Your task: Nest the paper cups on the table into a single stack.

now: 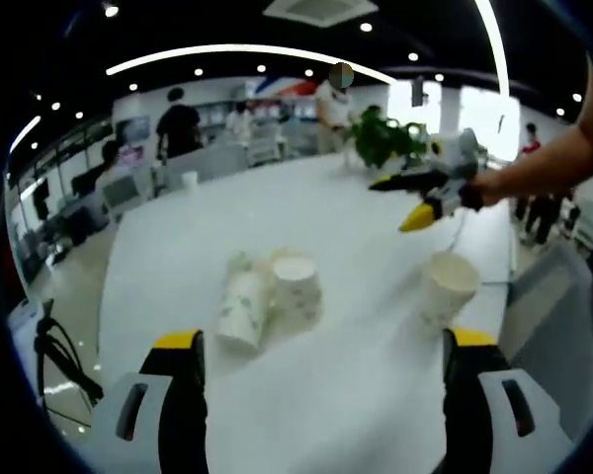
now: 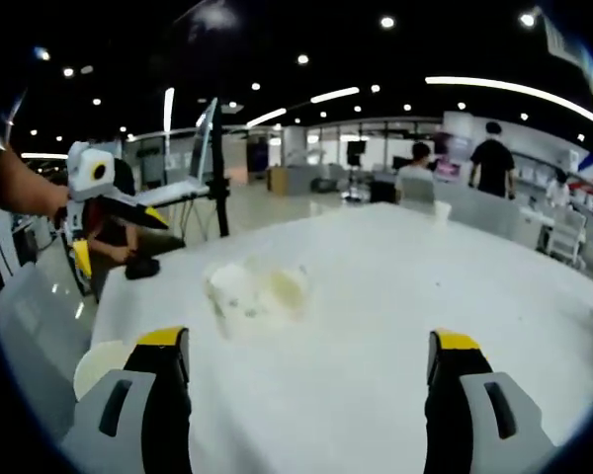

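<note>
**Cups lying loose, both grippers empty**

Left gripper [image 1: 321, 370] is hovering wide open, holding nothing. Paper cups [image 1: 272, 296] are lying tipped together on the white table [image 1: 356, 395] (another cup [image 1: 447, 284] standing right). Beyond, right gripper [image 1: 407, 200] is hanging open, empty.

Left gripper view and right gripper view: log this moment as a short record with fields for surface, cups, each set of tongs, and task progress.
surface: white table
lying cups: two paper cups on their sides, close together mid-table
upright cup: single cup standing apart near the table edge
left tongs: open, empty, facing the lying cups
right tongs: open, empty; also seen in the left gripper view, held above the table beyond the single cup
task progress: nothing gripped; whether the lying cups are already nested cannot be told
background: potted plant
</note>
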A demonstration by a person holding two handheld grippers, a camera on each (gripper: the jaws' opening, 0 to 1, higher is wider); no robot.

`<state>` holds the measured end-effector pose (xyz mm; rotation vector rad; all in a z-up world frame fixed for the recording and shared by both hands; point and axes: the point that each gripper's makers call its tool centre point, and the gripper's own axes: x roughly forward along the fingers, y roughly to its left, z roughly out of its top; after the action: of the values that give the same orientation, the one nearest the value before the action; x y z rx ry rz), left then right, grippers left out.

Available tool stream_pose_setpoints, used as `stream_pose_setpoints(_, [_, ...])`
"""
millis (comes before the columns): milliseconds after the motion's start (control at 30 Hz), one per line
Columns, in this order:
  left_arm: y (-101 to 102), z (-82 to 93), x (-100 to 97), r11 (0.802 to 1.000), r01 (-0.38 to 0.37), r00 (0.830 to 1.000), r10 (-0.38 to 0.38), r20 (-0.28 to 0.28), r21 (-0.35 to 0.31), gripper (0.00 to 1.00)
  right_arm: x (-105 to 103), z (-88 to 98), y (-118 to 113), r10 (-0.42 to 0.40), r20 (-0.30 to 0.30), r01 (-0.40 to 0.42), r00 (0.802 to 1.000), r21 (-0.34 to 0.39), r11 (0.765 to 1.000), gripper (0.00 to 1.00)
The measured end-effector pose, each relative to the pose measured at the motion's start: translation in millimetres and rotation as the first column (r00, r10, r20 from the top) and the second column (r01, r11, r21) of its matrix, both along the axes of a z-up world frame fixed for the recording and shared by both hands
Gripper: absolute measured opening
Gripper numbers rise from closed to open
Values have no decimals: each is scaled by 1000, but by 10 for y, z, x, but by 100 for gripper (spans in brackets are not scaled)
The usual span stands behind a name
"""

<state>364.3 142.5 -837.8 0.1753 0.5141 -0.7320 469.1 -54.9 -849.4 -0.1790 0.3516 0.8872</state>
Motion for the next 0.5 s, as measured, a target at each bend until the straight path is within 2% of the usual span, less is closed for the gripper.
stream_pose_setpoints(167, [-27, 28, 8, 1000, -8, 1000, 8, 8, -10, 98, 119, -67, 133, 16, -11, -16, 1000, -6, 1000, 98])
stream_pose_setpoints(300, [-22, 27, 24, 1000, -15, 1000, 15, 2, -10, 98, 261, -56, 217, 3, -24, -2, 1000, 29, 1000, 96])
stream_pose_setpoints(500, [-45, 30, 43, 1000, -8, 1000, 8, -2, -6, 98, 403, -97, 310, 1, -38, 0, 999, 37, 999, 96])
